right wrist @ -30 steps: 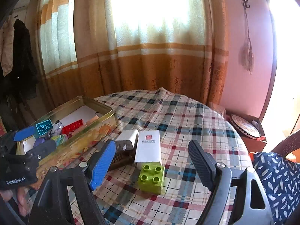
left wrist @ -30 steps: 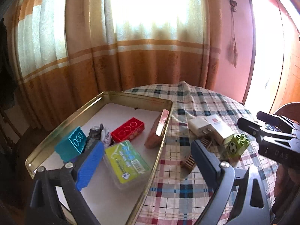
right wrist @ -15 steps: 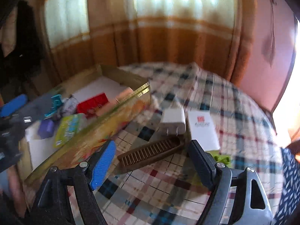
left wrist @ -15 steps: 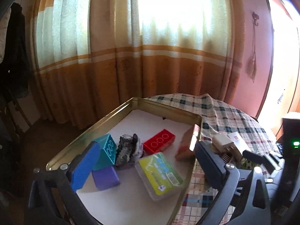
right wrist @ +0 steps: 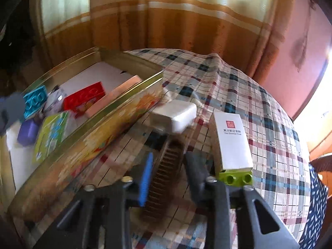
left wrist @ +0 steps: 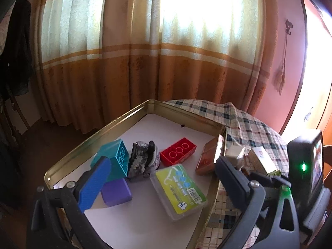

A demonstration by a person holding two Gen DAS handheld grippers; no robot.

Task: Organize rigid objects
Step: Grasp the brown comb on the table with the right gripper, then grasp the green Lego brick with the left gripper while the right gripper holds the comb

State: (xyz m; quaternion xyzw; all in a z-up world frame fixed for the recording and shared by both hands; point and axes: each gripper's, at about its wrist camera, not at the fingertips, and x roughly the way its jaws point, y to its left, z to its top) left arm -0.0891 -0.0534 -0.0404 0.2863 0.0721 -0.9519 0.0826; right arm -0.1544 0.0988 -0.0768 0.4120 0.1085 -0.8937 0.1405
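Plaid-clothed table (right wrist: 238,87): tin (right wrist: 108,122), charger (right wrist: 176,116), box (right wrist: 230,141), comb (right wrist: 166,170).

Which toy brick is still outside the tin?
The green brick. It sits on the checked tablecloth against the white box, while the red, teal and purple bricks already lie inside the tin.

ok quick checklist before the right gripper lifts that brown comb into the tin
1. Comb between the right gripper fingers: ok.
2. Firm grip on comb: cannot tell, frame is blurred and gaps show either side.
3. White charger clear of the comb tip: not ok, it sits right at the far end.
4. Free floor in the gold tin: ok, bare white area at the back.
5. Left gripper out of the way: not ok, open over the tin.
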